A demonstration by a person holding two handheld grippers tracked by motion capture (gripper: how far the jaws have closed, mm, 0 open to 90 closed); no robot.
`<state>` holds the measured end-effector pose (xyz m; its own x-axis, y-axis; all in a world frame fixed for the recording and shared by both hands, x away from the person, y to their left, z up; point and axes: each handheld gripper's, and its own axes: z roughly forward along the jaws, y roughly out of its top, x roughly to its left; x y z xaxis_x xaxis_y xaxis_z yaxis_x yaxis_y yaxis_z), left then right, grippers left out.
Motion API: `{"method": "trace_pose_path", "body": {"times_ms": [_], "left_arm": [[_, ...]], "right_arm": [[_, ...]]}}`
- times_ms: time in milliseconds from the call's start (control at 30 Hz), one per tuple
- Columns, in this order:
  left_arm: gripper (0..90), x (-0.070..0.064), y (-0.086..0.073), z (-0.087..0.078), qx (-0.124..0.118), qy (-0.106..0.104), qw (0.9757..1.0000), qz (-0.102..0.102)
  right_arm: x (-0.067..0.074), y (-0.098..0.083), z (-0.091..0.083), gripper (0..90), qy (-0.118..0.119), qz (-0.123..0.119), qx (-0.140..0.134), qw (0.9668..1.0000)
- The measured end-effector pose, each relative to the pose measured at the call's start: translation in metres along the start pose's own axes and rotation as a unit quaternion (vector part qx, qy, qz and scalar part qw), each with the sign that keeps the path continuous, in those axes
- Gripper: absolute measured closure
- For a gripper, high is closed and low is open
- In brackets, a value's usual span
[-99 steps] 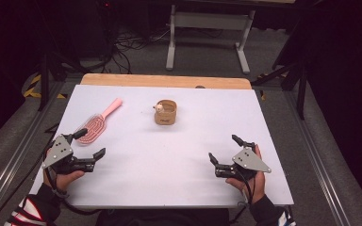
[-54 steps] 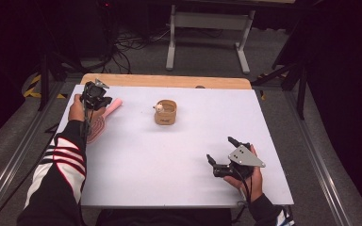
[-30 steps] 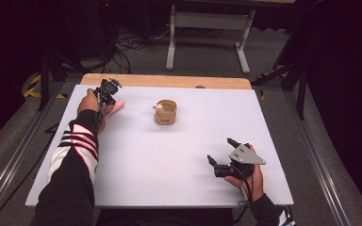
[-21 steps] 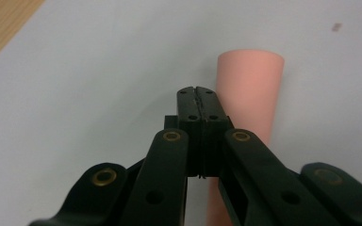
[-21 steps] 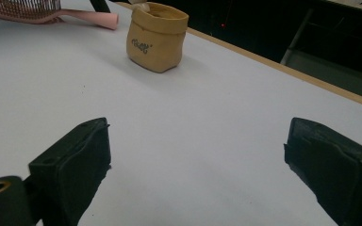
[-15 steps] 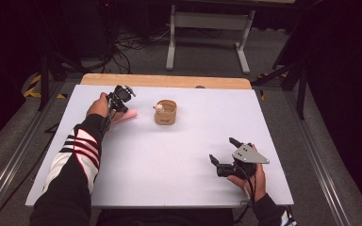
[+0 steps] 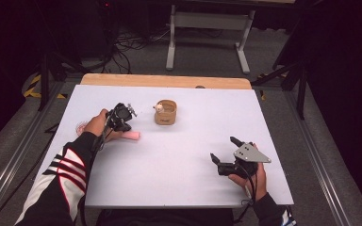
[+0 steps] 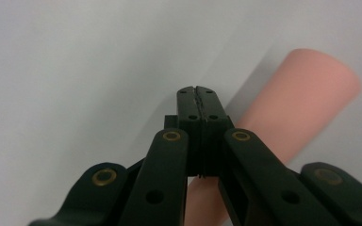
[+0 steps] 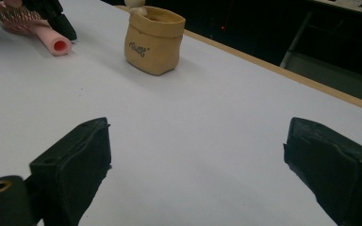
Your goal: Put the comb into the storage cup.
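We see a big white table top (image 7: 179, 174), and on it, near the far edge, a small tan cloth-like pot (image 7: 166, 112). Left of that pot lies a pink plastic hairbrush with a round handle (image 7: 131, 135), and our left gripper (image 7: 121, 117) sits right over the handle with its jaws pressed together, gripping nothing. Well right of the pot and nearer to us, our right gripper (image 7: 222, 155) rests with its jaws wide apart and nothing between them.

A small dark printed mark sits on the front of the tan pouch (image 9: 153, 40), ahead of the right claw (image 9: 207, 165), too blurred to read. No other lettering.
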<state>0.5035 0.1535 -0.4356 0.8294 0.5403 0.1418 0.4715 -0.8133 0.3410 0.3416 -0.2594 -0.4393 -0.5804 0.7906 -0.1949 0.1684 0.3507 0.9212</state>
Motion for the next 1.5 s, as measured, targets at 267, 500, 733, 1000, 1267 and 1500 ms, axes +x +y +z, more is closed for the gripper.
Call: {"method": "trace_pose_path", "body": {"times_ms": [267,500,733,1000,1267,1500], "left_arm": [[90.0,-0.037,-0.020,-0.013,0.018,0.020,0.9985,0.047],[90.0,-0.073,-0.048,-0.025,0.012,0.029,0.9962,0.082],[90.0,-0.082,-0.072,-0.032,-0.014,0.021,0.9967,0.077],[89.7,-0.078,-0.095,-0.038,-0.024,0.020,0.9985,0.044],[86.6,-0.075,-0.122,-0.047,-0.031,0.025,0.9992,0.011],[88.2,-0.066,-0.144,-0.052,-0.038,0.026,0.9987,-0.021]], "right_arm": [[0.001,0.000,0.003,7.8,0.015,-0.002,-0.006,0.9999],[0.006,0.002,0.003,7.5,0.020,-0.006,-0.007,0.9998],[0.009,0.002,0.006,7.0,0.033,-0.017,-0.004,0.9993],[0.009,0.000,0.005,6.9,0.042,-0.020,-0.007,0.9989],[0.011,0.001,0.003,7.0,0.041,-0.028,-0.011,0.9987],[0.013,0.002,0.002,7.1,0.040,-0.037,-0.014,0.9984]]}}
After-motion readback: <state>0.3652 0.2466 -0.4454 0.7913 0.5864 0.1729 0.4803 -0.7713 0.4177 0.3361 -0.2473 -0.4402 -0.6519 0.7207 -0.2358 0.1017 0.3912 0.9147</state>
